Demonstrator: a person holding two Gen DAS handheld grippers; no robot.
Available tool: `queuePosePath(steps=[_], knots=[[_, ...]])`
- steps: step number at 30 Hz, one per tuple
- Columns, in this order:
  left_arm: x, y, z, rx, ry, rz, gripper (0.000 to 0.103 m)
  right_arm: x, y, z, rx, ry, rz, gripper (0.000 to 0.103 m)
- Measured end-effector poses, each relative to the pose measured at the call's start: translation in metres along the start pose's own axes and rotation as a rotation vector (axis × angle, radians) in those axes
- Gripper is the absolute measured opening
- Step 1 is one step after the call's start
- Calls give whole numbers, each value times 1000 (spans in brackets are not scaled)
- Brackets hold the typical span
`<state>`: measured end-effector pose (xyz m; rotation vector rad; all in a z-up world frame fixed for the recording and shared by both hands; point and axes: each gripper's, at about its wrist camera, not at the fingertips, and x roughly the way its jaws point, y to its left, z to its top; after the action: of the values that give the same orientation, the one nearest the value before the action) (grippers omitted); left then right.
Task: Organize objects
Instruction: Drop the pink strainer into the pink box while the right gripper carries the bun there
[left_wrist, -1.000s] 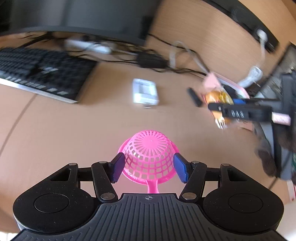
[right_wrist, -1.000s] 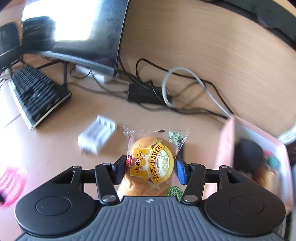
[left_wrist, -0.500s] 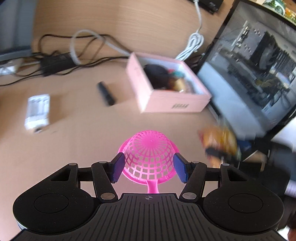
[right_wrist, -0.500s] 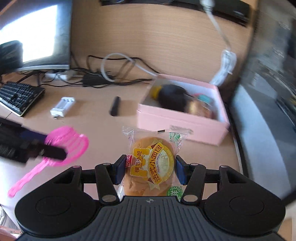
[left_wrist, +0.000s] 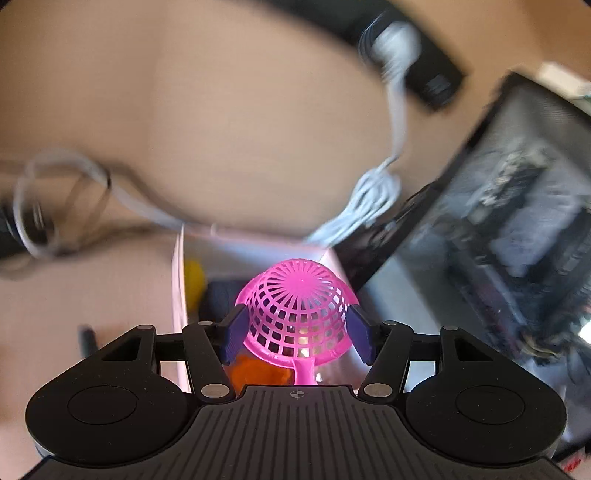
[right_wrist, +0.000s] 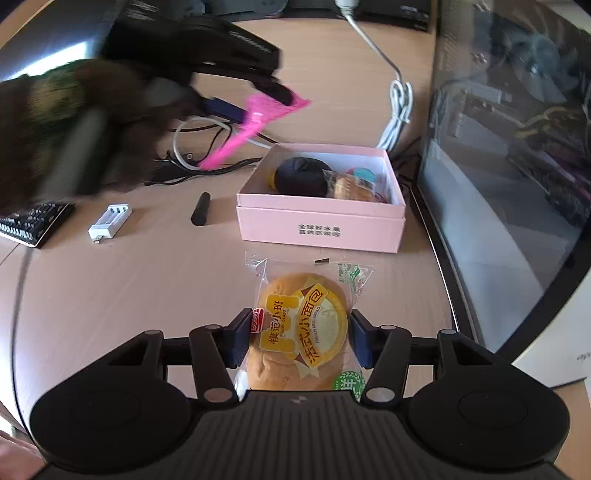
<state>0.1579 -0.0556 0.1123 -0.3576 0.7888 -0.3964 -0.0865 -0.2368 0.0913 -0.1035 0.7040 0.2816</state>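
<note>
- Left tongs (left_wrist: 295, 332) were clamped on the pink mesh strainer (left_wrist: 297, 306), held in the air above the open pink box (right_wrist: 321, 221).
- Right tongs (right_wrist: 300, 341) gripped a wrapped bread bun (right_wrist: 301, 328), held above the worktop (right_wrist: 129, 280) just in front of the box.
- The box contained a black item (right_wrist: 301, 177) and other goods.

a light wooden desk (right_wrist: 129, 280) in daylight; a dark monitor (right_wrist: 517, 166) far right, a keyboard (right_wrist: 33, 221) far left.
</note>
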Motion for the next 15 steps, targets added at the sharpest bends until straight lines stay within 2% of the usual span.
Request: queuePosePath(steps=[2, 5, 12, 15], knots=[[21, 3, -1, -19, 32, 47, 63, 0, -6, -2, 12, 7, 2, 54], [49, 8, -1, -16, 35, 115, 63, 2, -18, -7, 31, 24, 4, 54], [94, 5, 13, 71, -52, 210, 62, 16, -43, -9, 51, 70, -6, 54], [94, 11, 10, 88, -72, 203, 62, 18, -48, -7, 43, 66, 3, 54]])
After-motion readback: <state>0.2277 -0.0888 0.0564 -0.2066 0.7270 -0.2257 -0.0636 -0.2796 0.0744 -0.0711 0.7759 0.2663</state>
